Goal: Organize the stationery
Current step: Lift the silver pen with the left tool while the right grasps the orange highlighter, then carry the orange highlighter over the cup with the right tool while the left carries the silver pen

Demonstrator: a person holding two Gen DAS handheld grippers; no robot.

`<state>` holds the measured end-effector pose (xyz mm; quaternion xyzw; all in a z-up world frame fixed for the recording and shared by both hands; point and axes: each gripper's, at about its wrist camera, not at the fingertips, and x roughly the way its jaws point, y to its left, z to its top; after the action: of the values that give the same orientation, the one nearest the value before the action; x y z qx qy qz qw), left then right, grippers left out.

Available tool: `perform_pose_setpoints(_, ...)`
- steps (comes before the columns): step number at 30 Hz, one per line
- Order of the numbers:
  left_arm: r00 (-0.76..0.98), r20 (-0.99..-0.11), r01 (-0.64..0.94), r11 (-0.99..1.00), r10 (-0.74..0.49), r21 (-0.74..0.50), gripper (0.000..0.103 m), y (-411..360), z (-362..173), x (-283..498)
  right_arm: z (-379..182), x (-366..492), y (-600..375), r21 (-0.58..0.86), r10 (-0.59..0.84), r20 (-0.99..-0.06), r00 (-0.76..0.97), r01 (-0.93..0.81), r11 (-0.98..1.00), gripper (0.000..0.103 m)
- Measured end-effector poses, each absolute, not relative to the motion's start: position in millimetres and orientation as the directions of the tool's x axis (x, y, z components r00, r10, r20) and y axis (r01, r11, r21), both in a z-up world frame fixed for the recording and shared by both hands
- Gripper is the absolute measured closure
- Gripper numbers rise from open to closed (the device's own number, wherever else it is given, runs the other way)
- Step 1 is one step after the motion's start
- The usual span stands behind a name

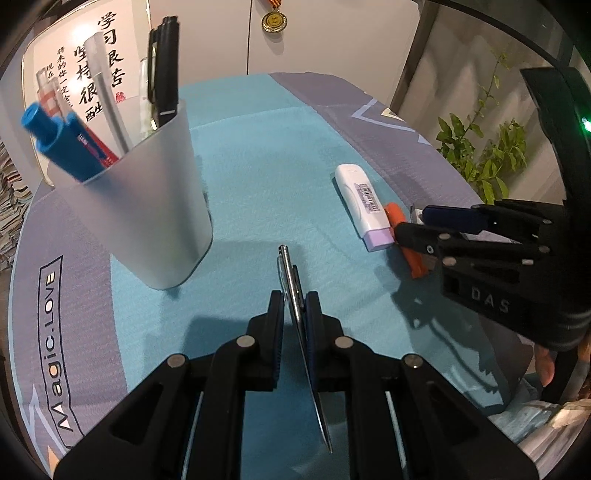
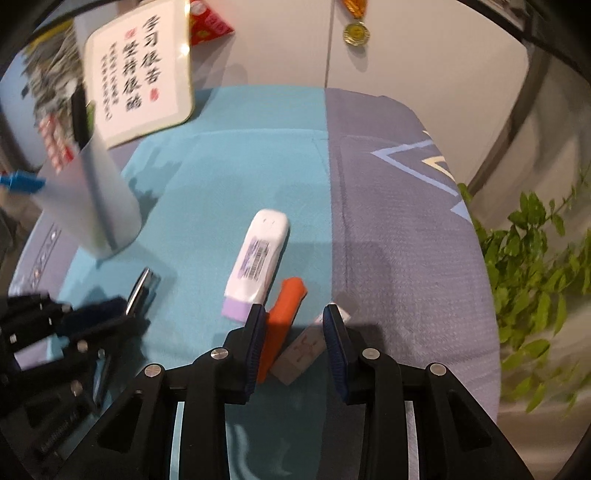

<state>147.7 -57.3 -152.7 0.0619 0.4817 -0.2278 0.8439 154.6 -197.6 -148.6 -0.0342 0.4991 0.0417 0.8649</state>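
My left gripper (image 1: 294, 299) is shut on a slim silver pen (image 1: 291, 280), which runs up between its pads with its tip toward the camera. A frosted pen cup (image 1: 147, 214) holding a blue marker (image 1: 55, 136) and a black pen (image 1: 164, 74) stands at the left. On the teal mat lies a white and purple correction tape (image 2: 258, 258). My right gripper (image 2: 293, 310) is partly open, low over an orange cutter (image 2: 286, 306) and a grey eraser block (image 2: 304, 349). Both lie between its fingers. The left pad is beside the cutter; a slim gap shows at the right pad.
A framed calligraphy board (image 2: 140, 74) leans at the back left. A gold medal (image 2: 355, 33) hangs on the white wall. A leafy plant (image 2: 535, 258) stands past the right edge of the table. The teal and grey-purple mat (image 2: 388, 203) covers the round table.
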Motion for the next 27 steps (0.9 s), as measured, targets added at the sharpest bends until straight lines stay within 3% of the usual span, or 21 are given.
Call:
perform_pose_setpoints(6, 0.431, -0.843, 0.434, 0.893, -0.323, -0.12, 0.092, -56.7, -152.1, 146.7, -150.8, 174.4, -193.8, -0.027, 0.039, -0.869, 0.493, -0.127, 0.992, 0.069)
perform_pose_setpoints(11, 0.438, -0.84, 0.428, 0.896, -0.319, -0.118, 0.091, -55.8, -149.4, 146.5, -157.1, 181.5, -199.0, 0.05, 0.085, -0.892, 0.444, -0.09, 0.995, 0.069)
perform_pose_setpoints(14, 0.432, -0.845, 0.419, 0.9, -0.315, -0.121, 0.091, -57.2, -151.8, 149.9, -156.5, 178.0, -198.2, 0.073, 0.11, -0.886, 0.45, -0.099, 0.992, 0.084)
perform_pose_setpoints(16, 0.429, -0.846, 0.42, 0.899, -0.316, -0.123, 0.091, -57.8, -152.7, 150.1, -156.0, 176.9, -204.3, 0.133, 0.157, -0.883, 0.443, -0.086, 0.987, 0.087)
perform_pose_setpoints(27, 0.417, -0.855, 0.417, 0.901, -0.307, -0.12, 0.089, -59.4, -152.5, 153.5, -117.9, 146.0, -208.9, 0.223, 0.249, -0.806, 0.536, -0.114, 0.968, 0.089)
